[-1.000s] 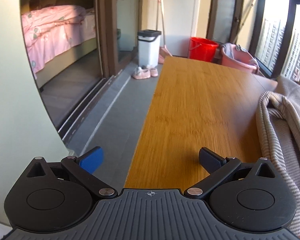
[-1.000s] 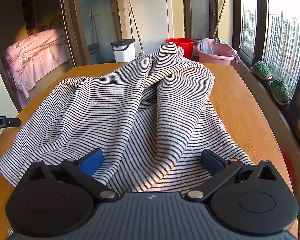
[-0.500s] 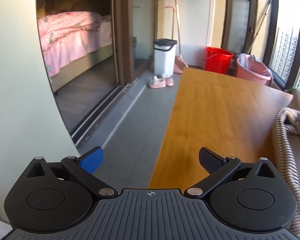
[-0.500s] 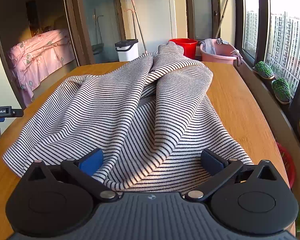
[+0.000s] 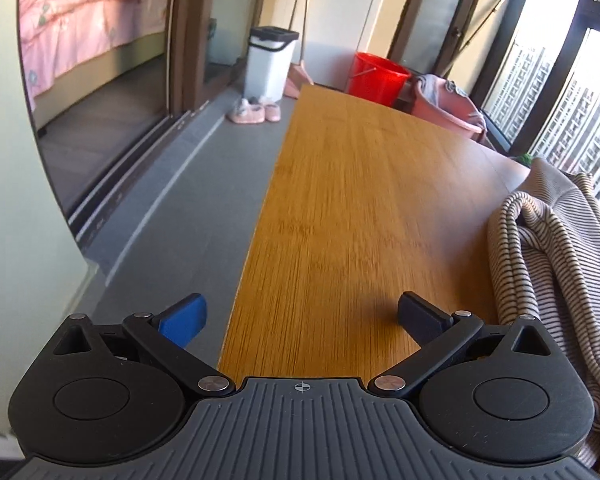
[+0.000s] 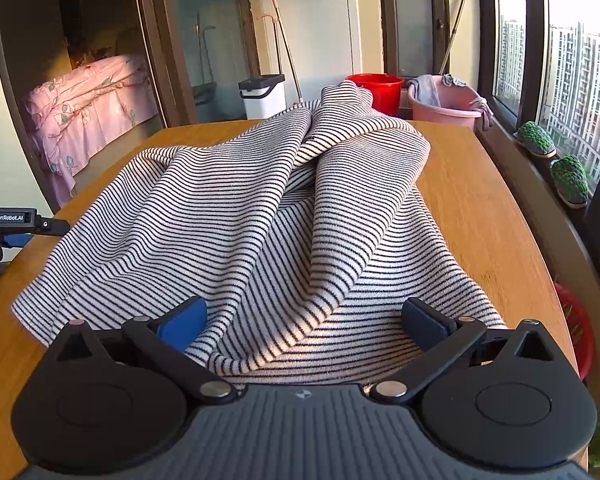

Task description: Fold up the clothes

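Item: rumpled black-and-white striped knit garment (image 6: 260, 216) heaped on the wooden desk (image 6: 480, 200), long axis running directly away from right tongs (image 6: 302, 320); left tongs (image 5: 300, 316) offset leftward; both tongs apart, empty.

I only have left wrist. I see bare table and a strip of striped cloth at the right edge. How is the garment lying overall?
Observer: The striped garment is spread across most of the wooden table, bunched into a raised ridge down its middle, not yet folded flat.
Operator: Is the right gripper on it?
Observer: The right gripper is open, with the near hem of the garment lying between its fingers; nothing is clamped.
Operator: Anything past the table on the right side?
Observer: Two green plants sit on the window ledge beside the table's right edge.
Operator: Can you see my gripper from there?
Observer: Only a black part of the left gripper shows at the table's left edge.
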Available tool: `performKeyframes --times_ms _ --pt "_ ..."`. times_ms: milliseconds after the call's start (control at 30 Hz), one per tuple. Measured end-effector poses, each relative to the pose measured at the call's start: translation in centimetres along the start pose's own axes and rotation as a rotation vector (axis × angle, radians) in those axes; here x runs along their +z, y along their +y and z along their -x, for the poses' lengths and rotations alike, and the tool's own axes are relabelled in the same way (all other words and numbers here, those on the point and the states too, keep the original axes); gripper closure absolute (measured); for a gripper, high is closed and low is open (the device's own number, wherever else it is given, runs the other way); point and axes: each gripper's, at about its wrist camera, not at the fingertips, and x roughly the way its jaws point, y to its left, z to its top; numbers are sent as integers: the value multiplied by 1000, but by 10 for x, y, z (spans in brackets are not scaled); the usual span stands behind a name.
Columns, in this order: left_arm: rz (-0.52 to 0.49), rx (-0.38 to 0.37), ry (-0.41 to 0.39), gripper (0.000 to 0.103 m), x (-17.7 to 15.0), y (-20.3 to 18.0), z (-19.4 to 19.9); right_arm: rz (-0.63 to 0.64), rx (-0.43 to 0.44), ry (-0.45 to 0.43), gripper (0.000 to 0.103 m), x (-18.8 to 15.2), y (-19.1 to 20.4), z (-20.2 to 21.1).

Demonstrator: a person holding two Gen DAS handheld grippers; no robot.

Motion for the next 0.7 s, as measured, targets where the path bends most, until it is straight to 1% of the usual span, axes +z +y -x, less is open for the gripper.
performKeyframes --times_ms 100,167,267,400,500,533,633,700 --pt "17 -41 21 0 -17 1 12 4 -23 8 0 -4 -5 8" --pt "5 -48 20 0 -21 -1 15 2 -36 10 0 -7 -8 14" --pt "-38 -22 -5 0 -18 -11 12 2 -43 14 0 -6 -9 15" --pt "-77 -1 -22 0 -14 -26 6 -23 -83 14 0 -2 -3 10" --pt "-79 10 -28 0 -13 -28 6 -73 -141 2 0 -7 14 12" --pt "-84 15 -32 0 -13 -30 6 -75 -147 1 0 -8 22 12" --pt "-100 44 -47 0 -15 -37 7 -46 -107 1 0 -12 38 13" --pt "-107 62 -57 0 -16 -40 9 -33 -66 11 0 -11 37 11"
